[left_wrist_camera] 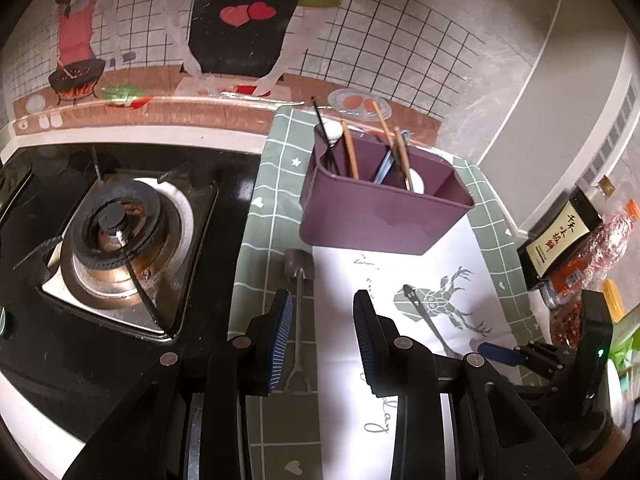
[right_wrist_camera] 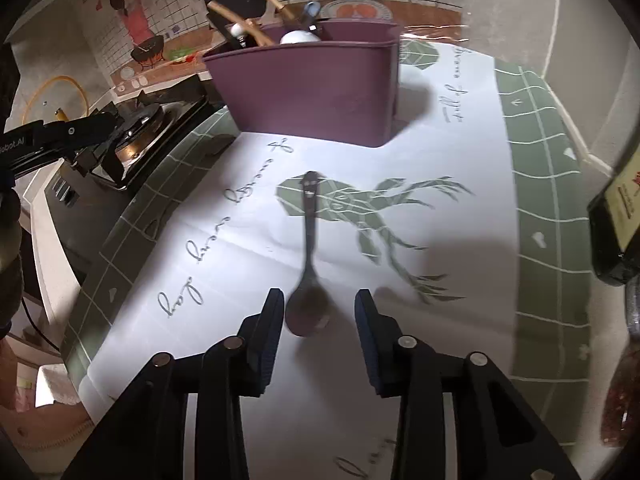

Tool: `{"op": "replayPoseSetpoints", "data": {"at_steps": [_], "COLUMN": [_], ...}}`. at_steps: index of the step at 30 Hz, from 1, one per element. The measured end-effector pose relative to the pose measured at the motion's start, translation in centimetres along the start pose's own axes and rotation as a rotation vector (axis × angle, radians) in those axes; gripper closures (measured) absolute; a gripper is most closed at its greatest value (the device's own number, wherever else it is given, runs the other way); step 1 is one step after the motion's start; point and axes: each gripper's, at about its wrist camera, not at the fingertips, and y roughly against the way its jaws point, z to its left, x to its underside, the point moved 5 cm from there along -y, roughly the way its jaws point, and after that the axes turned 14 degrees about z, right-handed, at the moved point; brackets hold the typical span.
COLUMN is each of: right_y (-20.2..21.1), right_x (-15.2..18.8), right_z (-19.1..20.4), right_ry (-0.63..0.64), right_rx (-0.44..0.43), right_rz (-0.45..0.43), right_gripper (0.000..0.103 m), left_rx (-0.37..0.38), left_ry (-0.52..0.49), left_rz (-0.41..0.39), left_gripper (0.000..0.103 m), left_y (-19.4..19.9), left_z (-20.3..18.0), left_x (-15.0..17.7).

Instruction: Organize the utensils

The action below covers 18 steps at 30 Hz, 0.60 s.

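Observation:
A purple utensil holder [left_wrist_camera: 380, 208] stands on the mat; it also shows in the right wrist view [right_wrist_camera: 316, 88]. It holds chopsticks [left_wrist_camera: 350, 152], a white spoon and other utensils. A small shovel-shaped spoon [left_wrist_camera: 298, 304] lies on the mat just inside the left finger of my open left gripper [left_wrist_camera: 322, 340]. A dark spoon [right_wrist_camera: 308, 276] lies on the white mat, its bowl between the fingers of my open right gripper [right_wrist_camera: 320, 332]. The same dark spoon shows in the left wrist view [left_wrist_camera: 424, 316], with the right gripper [left_wrist_camera: 520, 354] beside it.
A gas stove [left_wrist_camera: 116, 236] sits left of the mat [left_wrist_camera: 460, 300]. A dark sauce bottle [left_wrist_camera: 556, 240] and a jar of red chili [left_wrist_camera: 600, 244] stand at the right. The tiled wall [left_wrist_camera: 400, 52] is behind the holder.

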Motion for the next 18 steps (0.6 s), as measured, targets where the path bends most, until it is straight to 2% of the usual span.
{"op": "replayPoseSetpoints", "data": {"at_steps": [4, 6, 7, 13, 18], "right_y": [-1.6, -1.7, -1.4, 5.0, 8.6], "right_x": [0.2, 0.3, 0.3, -2.0, -5.8], "right_z": [0.9, 1.3, 1.5, 1.3, 0.5], "right_ry": [0.017, 0.059, 0.076, 0.094, 0.052], "right_rx": [0.042, 0.117, 0.131, 0.142, 0.076], "right_rz": [0.033, 0.027, 0.024, -0.133, -0.216], "right_gripper": [0.059, 0.077, 0.077, 0.077, 0.077], "left_rx": [-0.018, -0.031, -0.036, -0.059, -0.167], "left_ry": [0.011, 0.006, 0.002, -0.026, -0.056], "left_rz": [0.030, 0.060, 0.074, 0.157, 0.207], "left_gripper": [0.070, 0.070, 0.069, 0.063, 0.061], "left_y": [-0.8, -1.7, -2.2, -6.5, -11.0], "left_z": [0.6, 0.8, 0.7, 0.4, 0.5], "left_x": [0.5, 0.7, 0.8, -1.1, -4.2]}}
